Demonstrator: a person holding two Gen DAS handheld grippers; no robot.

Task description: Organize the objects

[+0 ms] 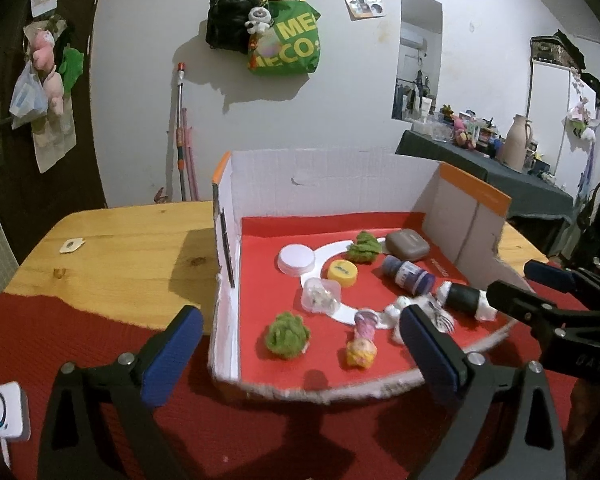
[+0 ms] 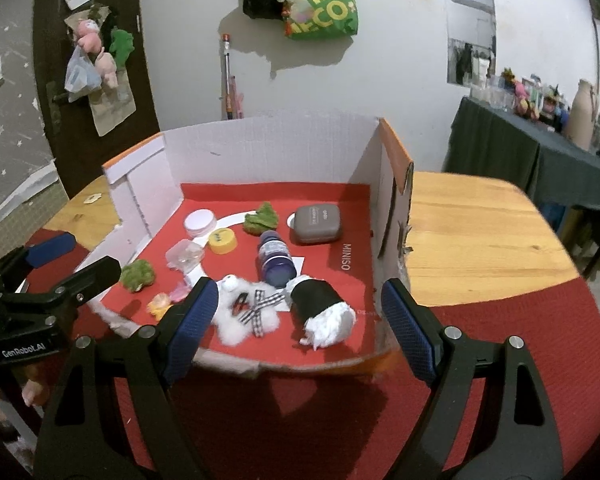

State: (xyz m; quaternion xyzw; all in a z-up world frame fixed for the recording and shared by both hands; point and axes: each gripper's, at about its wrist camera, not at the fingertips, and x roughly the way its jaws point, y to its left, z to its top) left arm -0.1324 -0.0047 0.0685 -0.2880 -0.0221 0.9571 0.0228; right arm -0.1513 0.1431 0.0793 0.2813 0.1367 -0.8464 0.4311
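I've got both grippers hanging just short of the cardboard box (image 2: 268,148), and both are empty. The right gripper (image 2: 300,320) stands wide, its blue pads framing the lower middle of its view; the left gripper (image 1: 300,356) is wide too, straddling the box's near left corner.

Everything to organize sits on the red floor of the box. In the right view, a black roll with white stuffing (image 2: 320,308) lies at lower centre, just beside a white fluffy piece with a checked ribbon (image 2: 252,312). A blue bottle (image 2: 275,258) lies on its side above them, a grey case (image 2: 318,224) at upper right, a yellow cap (image 2: 222,240) and white lid (image 2: 199,221) toward the left, and two green pompoms (image 2: 138,276) (image 2: 262,218).

Now the risks. The box's torn front lip sits right under my pads, so a low reach could snag it and drag the whole box across the table (image 2: 480,232). The bottle and roll lie on their sides and may roll away if nudged. The fluffy piece touches the roll, so closing on one could pull the other along.

Hard to read: the small pink and yellow things (image 1: 362,340) are blurred, and my left pad hides part of the fluffy piece in the right view. The clear tub (image 1: 320,296) holds something I can't identify.
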